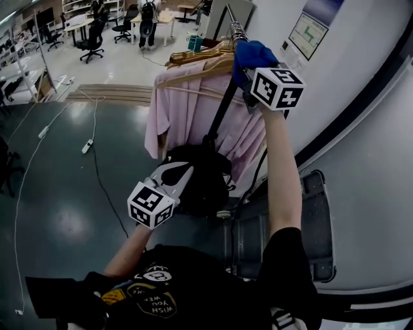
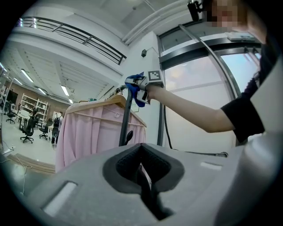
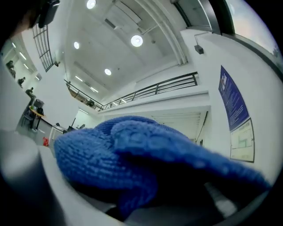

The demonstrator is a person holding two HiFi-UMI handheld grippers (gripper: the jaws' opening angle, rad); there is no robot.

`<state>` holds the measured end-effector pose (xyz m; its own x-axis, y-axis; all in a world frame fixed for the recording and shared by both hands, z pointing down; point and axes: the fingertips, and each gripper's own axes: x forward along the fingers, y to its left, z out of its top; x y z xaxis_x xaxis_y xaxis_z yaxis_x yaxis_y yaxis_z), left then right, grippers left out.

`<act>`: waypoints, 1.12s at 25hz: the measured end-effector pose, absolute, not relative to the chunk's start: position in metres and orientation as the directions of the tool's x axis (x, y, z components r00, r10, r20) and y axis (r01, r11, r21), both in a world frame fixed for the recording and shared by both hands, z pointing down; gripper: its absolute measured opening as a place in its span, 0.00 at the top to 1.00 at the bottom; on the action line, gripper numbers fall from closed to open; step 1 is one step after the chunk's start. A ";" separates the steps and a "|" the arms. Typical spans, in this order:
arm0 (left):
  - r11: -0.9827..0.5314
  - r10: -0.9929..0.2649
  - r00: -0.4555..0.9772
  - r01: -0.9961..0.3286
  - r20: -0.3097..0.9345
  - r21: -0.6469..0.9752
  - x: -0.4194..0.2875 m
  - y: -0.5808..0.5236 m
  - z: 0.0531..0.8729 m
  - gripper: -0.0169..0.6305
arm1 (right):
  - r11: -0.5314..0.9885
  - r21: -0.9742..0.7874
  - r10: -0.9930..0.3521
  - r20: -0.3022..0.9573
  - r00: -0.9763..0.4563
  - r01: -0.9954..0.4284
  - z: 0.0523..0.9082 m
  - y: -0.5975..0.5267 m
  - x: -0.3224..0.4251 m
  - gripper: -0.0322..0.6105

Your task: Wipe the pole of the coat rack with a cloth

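- Gripping blue cloth (image 1: 250, 54) in right tongs (image 1: 247, 72), high against pole (image 1: 222, 111).
- Closed, empty left tongs (image 1: 182, 173), low beside black bag (image 1: 205, 184).

Looks to me like big open-plan office/lab hall. I see desks (image 1: 164, 18) and rolling office chairs (image 1: 90, 42) at far end, shelving racks (image 2: 33, 106), power strip (image 1: 87, 146) trailing cable on dark floor (image 1: 58, 193), mezzanine railing (image 3: 150, 90) overhead, round ceiling lights (image 3: 136, 40), wall poster (image 3: 232, 99).

floor (image 1: 51, 193): dark, glossy | on it: white power strip (image 1: 87, 147), black cable (image 1: 108, 193) | office chair (image 1: 92, 42) far back
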<state>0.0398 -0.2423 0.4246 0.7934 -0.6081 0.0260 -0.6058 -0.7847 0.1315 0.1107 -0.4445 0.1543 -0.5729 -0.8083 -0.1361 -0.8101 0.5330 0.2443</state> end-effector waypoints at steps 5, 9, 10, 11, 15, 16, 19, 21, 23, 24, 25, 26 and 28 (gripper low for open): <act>-0.783 -0.604 0.796 -0.602 0.038 0.158 0.043 -0.241 0.430 0.97 | 0.404 0.342 -0.827 -0.261 -0.498 -0.849 0.153 -0.439 0.102 0.94; -0.779 -0.607 0.793 -0.606 0.048 0.162 0.038 -0.241 0.435 0.97 | 0.413 0.392 -0.760 -0.349 -0.549 -0.822 0.205 -0.387 0.093 0.93; -0.776 -0.610 0.791 -0.609 0.050 0.163 0.036 -0.242 0.436 0.97 | 0.435 0.410 -0.756 -0.318 -0.573 -0.802 0.228 -0.379 0.089 0.93; -0.774 -0.612 0.789 -0.611 0.052 0.164 0.034 -0.242 0.436 0.97 | 0.462 0.421 -0.759 -0.269 -0.594 -0.781 0.255 -0.375 0.084 0.93; -0.773 -0.613 0.788 -0.613 0.061 0.164 0.033 -0.242 0.439 0.97 | 0.558 0.383 -0.765 -0.106 -0.635 -0.736 0.352 -0.374 0.074 0.94; -0.773 -0.612 0.789 -0.612 0.062 0.164 0.033 -0.241 0.439 0.97 | 0.582 0.347 -0.760 -0.089 -0.644 -0.735 0.367 -0.373 0.074 0.94; -0.773 -0.611 0.789 -0.613 0.064 0.164 0.032 -0.240 0.440 0.97 | 0.635 0.251 -0.738 -0.081 -0.670 -0.730 0.379 -0.372 0.074 0.93; -0.770 -0.616 0.786 -0.616 0.062 0.165 0.030 -0.241 0.439 0.97 | 0.643 0.319 -0.731 -0.016 -0.682 -0.696 0.378 -0.373 0.070 0.93; -0.764 -0.623 0.780 -0.623 0.058 0.170 0.026 -0.241 0.438 0.97 | 0.662 0.374 -0.712 0.046 -0.700 -0.649 0.369 -0.374 0.065 0.94; -0.761 -0.626 0.777 -0.626 0.057 0.172 0.024 -0.241 0.438 0.97 | 0.684 0.366 -0.693 0.056 -0.719 -0.631 0.360 -0.374 0.063 0.94; -0.758 -0.629 0.775 -0.628 0.057 0.175 0.023 -0.240 0.438 0.97 | 0.709 0.339 -0.670 0.050 -0.741 -0.618 0.346 -0.373 0.062 0.94; -0.755 -0.632 0.773 -0.630 0.058 0.180 0.021 -0.240 0.439 0.97 | 0.732 0.305 -0.648 0.034 -0.761 -0.610 0.329 -0.373 0.062 0.94; -0.749 -0.636 0.769 -0.635 0.059 0.189 0.018 -0.239 0.441 0.97 | 0.750 0.270 -0.628 0.008 -0.778 -0.603 0.291 -0.373 0.065 0.94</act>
